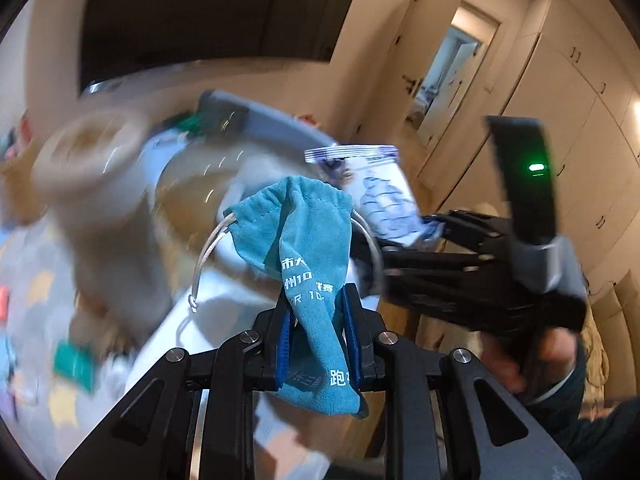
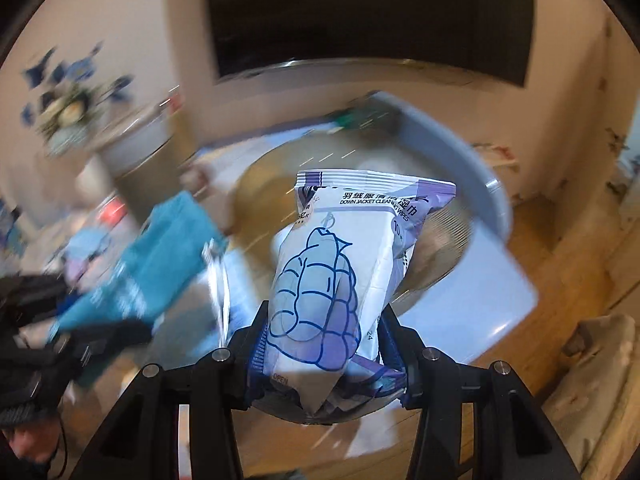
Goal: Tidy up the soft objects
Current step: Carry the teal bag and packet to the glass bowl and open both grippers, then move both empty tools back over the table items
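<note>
Left tool (image 1: 316,332) was nearly closed, pinching a teal drawstring pouch (image 1: 304,240) held up in the air. Right tool (image 2: 326,340) was partly open around a wipes pack (image 2: 340,264), gripping its lower end, above a blurred grey basin (image 2: 460,168).

Motion blur smears the background

The grey basin (image 2: 486,200) and its contents are streaked; the teal pouch (image 2: 160,256) on the left blurs, its print unreadable.
</note>
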Action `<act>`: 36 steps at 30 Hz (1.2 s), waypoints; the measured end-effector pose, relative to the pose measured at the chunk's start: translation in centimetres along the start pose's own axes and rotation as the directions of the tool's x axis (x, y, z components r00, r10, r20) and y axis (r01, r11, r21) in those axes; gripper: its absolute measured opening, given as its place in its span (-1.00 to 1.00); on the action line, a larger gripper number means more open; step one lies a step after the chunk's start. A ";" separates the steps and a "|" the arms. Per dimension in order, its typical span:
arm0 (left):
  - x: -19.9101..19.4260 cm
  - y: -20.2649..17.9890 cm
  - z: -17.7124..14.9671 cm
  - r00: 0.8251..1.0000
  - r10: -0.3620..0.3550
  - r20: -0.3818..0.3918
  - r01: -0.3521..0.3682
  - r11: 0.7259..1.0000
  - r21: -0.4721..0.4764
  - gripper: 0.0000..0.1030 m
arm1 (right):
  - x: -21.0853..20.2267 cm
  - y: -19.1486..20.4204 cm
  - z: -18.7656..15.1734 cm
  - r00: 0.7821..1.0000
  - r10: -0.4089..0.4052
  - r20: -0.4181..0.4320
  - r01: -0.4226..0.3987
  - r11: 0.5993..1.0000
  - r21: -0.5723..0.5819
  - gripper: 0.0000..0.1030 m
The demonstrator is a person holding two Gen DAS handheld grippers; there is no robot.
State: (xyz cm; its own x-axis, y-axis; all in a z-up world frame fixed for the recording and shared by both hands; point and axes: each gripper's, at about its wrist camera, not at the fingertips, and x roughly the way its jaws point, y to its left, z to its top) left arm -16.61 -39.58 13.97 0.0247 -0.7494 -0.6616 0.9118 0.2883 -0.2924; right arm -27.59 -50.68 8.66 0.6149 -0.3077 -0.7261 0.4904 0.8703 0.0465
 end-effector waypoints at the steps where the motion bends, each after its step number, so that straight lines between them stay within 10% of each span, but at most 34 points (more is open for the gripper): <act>1: 0.4 -0.5 1.1 0.999 0.026 0.025 -0.026 1.000 0.007 -0.61 | 0.1 -0.9 1.1 0.999 -0.039 0.018 0.039 0.999 0.005 -0.06; 13: 9.0 1.6 6.3 0.950 0.312 0.025 -0.304 0.939 -0.162 -0.58 | 5.8 -8.0 8.7 0.998 -0.054 0.017 0.051 0.985 0.163 -0.06; 15: 10.1 1.7 6.3 0.935 0.354 0.011 -0.349 0.927 -0.140 -0.06 | 6.8 -8.5 8.9 1.000 -0.016 -0.001 0.016 0.983 0.186 0.04; 19: 10.6 2.4 6.1 0.940 0.340 -0.006 -0.337 0.929 -0.151 -0.03 | 7.3 -9.2 8.5 0.997 0.074 0.004 -0.073 0.968 0.238 0.24; 26: 6.8 -0.3 4.7 0.972 0.225 0.073 -0.218 0.971 -0.094 -0.03 | 3.8 -9.1 7.2 0.998 0.037 0.053 -0.049 0.968 0.245 0.25; 32: -1.8 -3.3 0.8 0.956 0.224 0.189 -0.226 0.974 -0.009 -0.03 | -1.7 -6.9 5.2 0.991 0.007 0.132 -0.031 0.983 0.180 0.49; 36: -7.6 -2.6 -2.5 0.941 0.270 0.206 -0.274 0.962 -0.007 0.32 | -5.1 -2.9 2.4 0.977 0.040 0.211 -0.059 0.995 0.085 0.70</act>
State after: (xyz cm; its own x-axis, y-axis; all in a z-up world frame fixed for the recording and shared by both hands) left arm -20.20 -33.13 18.00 0.3538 -0.7501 -0.5587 0.8670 0.4871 -0.1049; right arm -30.67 -52.57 13.93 0.7504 -0.3473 -0.5624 0.5042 0.8509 0.1473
